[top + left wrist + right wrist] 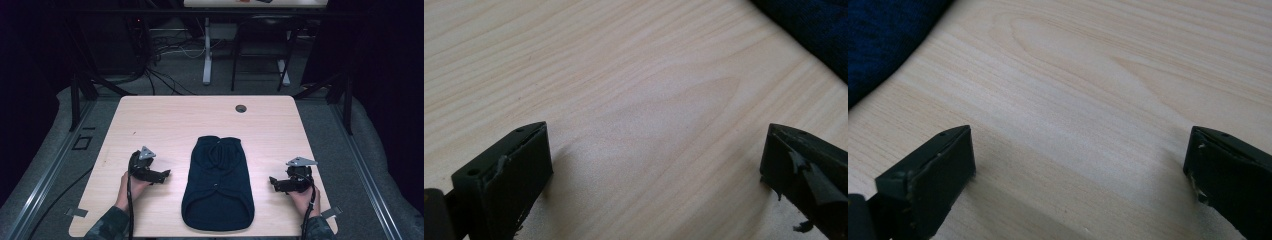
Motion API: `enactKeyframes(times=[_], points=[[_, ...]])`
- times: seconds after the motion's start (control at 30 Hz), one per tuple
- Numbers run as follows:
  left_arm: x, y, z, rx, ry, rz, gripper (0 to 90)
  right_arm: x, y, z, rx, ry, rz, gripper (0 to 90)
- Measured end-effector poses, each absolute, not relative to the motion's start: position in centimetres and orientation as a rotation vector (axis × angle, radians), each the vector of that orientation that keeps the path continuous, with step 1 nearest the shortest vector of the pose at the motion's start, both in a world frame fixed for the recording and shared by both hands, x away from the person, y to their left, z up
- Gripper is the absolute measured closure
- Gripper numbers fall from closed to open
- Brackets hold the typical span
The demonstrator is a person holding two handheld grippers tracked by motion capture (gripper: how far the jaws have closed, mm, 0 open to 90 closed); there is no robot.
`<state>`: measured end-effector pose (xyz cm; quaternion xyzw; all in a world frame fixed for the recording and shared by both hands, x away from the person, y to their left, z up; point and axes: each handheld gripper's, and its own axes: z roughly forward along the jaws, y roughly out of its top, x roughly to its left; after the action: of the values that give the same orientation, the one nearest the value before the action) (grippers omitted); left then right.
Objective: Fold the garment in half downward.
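Sweater [217,182], dark blue and small, lay flat in the middle of the worktop [165,120], with its neck end pointing away from the person and its wide bottom edge close to the person's side. It looked smooth, with a few soft folds near the neck.

Left of the sweater sat the left tool [161,176], low over the wood, with its jaws wide apart and nothing between them. Right of the sweater sat the right tool [273,182], and its jaws were wide apart too, with nothing in them. Both tools pointed in toward the sweater but did not touch it. In the left gripper view a bit of the sweater [811,32] showed at the top corner, past bare wood. In the right gripper view the sweater [880,42] showed at the other top corner.

I thought a few things could go wrong from there. The cloth was soft and thin, so a tool could pinch just the top layer and leave the bottom one behind. A tool sliding in flat could push the edge and bunch it up. If one tool pulled harder than the other, the sweater could twist or slide off the near edge of the worktop.
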<state>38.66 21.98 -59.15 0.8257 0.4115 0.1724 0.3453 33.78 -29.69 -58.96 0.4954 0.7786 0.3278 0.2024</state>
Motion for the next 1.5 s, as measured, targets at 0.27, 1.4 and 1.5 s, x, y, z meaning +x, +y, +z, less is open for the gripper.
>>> enactKeyframes(times=[0.27, 1.4, 1.5], points=[[38.7, 22.0, -59.2, 2.143, 1.068, 0.448, 0.1, 33.8, -29.7, -59.0, 1.384, 2.173, 0.915, 0.0], [39.0, 20.9, -57.7, 2.123, 1.043, 0.449, 0.1, 34.2, -29.3, -57.3, 1.408, 2.173, 0.963, 0.0], [39.2, 20.5, -57.3, 2.128, 1.027, 0.445, 0.1, 34.4, -28.7, -56.2, 1.385, 2.176, 0.994, 0.4]])
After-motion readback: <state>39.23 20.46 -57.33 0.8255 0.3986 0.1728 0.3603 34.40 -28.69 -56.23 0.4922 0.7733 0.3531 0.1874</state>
